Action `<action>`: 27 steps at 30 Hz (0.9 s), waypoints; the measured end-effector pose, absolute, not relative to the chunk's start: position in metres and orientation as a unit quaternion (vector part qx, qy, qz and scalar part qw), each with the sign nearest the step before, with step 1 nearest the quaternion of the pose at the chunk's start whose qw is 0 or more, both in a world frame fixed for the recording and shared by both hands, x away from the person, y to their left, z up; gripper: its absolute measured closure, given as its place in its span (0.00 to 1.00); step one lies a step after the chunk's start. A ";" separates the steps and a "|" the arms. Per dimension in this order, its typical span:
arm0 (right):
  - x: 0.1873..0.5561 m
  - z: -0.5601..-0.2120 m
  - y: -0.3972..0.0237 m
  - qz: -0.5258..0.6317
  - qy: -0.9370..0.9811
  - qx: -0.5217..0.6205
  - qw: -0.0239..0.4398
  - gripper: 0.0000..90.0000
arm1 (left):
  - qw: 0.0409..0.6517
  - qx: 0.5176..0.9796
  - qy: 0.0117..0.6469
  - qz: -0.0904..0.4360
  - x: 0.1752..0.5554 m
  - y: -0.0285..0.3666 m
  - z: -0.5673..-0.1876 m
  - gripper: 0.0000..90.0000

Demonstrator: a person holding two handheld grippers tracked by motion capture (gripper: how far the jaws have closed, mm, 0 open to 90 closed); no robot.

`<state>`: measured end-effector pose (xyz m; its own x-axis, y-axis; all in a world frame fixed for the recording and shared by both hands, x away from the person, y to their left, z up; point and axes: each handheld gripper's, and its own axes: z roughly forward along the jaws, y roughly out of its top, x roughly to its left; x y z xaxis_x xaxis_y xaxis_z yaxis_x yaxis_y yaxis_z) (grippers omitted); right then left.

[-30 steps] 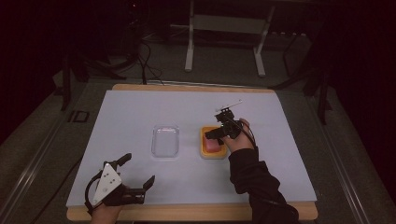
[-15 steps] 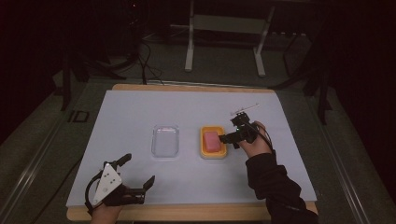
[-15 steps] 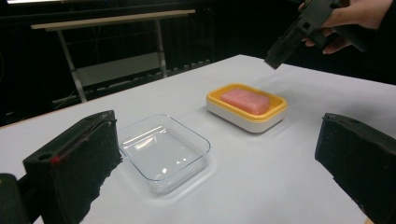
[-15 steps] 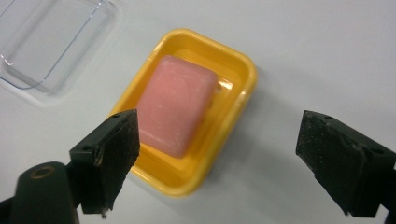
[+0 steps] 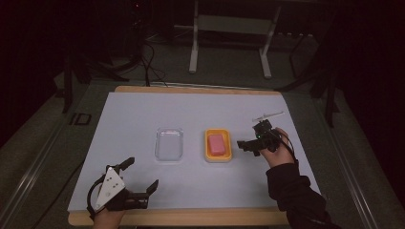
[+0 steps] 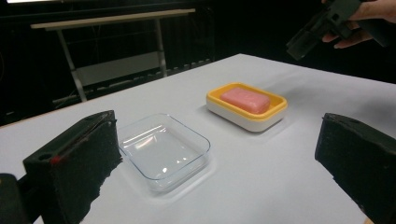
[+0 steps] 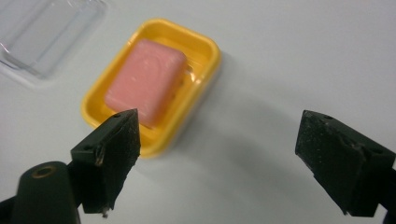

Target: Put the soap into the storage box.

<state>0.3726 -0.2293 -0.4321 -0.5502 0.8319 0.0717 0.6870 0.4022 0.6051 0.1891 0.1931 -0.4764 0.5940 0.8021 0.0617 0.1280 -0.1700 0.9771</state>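
A pink soap bar (image 5: 217,143) lies in a yellow soap dish (image 5: 218,159) at mid-table. Left of it sits an empty clear plastic tray (image 5: 169,144). My right gripper (image 5: 246,147) hovers just right of the dish, open, holding nothing. In the right gripper view the soap (image 7: 144,81) and dish (image 7: 205,60) lie ahead of the left jaw, and the gripper (image 7: 219,140) spans bare table. My left gripper (image 5: 142,172) rests near the front left edge, open and holding nothing. The left gripper view looks between its wide jaws at the tray (image 6: 163,149) and soap (image 6: 245,99).
A white sheet (image 5: 143,114) covers the wooden tabletop. A metal stand (image 5: 229,28) and cables stand on the dark floor beyond the far edge. The right gripper (image 6: 308,39) appears at the top right of the left gripper view.
My right gripper has drawn back to the right, from over the dish to beside it. The soap stays in the dish. The left gripper has not moved.
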 end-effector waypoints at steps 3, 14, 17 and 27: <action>0.367 -0.437 -0.240 0.301 0.827 0.457 0.123 0.15 | 0.552 0.702 0.332 0.305 0.189 0.193 -0.477 0.00; 0.351 -0.452 -0.267 0.307 0.833 0.444 0.119 0.17 | 0.552 0.701 0.333 0.305 0.189 0.193 -0.477 0.00; 0.347 -0.457 -0.271 0.300 0.836 0.441 0.128 0.16 | 0.552 0.701 0.333 0.305 0.189 0.193 -0.477 0.00; 0.335 -0.467 -0.279 0.301 0.838 0.434 0.140 0.15 | 0.551 0.702 0.332 0.305 0.189 0.193 -0.477 0.00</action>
